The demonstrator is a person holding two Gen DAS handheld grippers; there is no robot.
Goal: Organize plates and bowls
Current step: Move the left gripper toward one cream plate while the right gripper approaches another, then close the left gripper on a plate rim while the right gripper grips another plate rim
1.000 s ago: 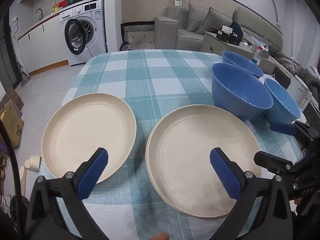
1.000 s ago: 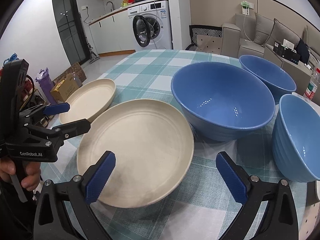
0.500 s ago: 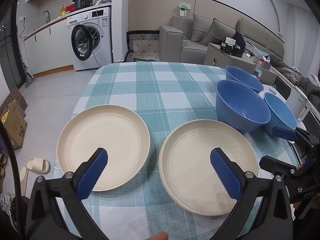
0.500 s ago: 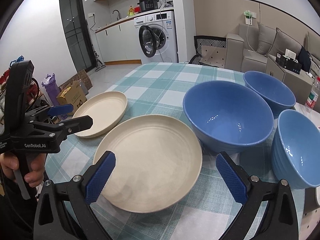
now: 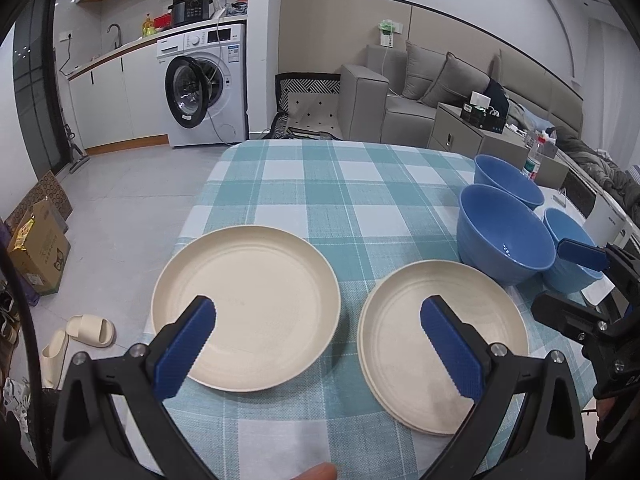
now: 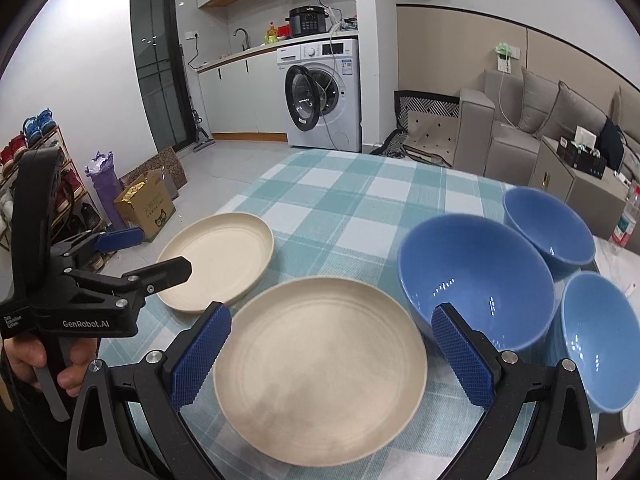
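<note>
Near the front edge of the table [image 5: 360, 184] sit two cream plates [image 5: 246, 312] (side by side); left gripper [image 5: 316, 344] and right gripper [image 6: 330, 354] both gape wide, holding nothing.

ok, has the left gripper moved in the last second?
Yes. The left gripper has pulled back and up: the plates and checked tablecloth look smaller, with more floor visible.

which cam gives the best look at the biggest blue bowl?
Right wrist. The big blue bowl sits close, with its whole rim and glossy inside visible; only the right gripper's finger pad covers its near edge. The left wrist view shows it smaller at the right side, partly behind the right gripper.
</note>
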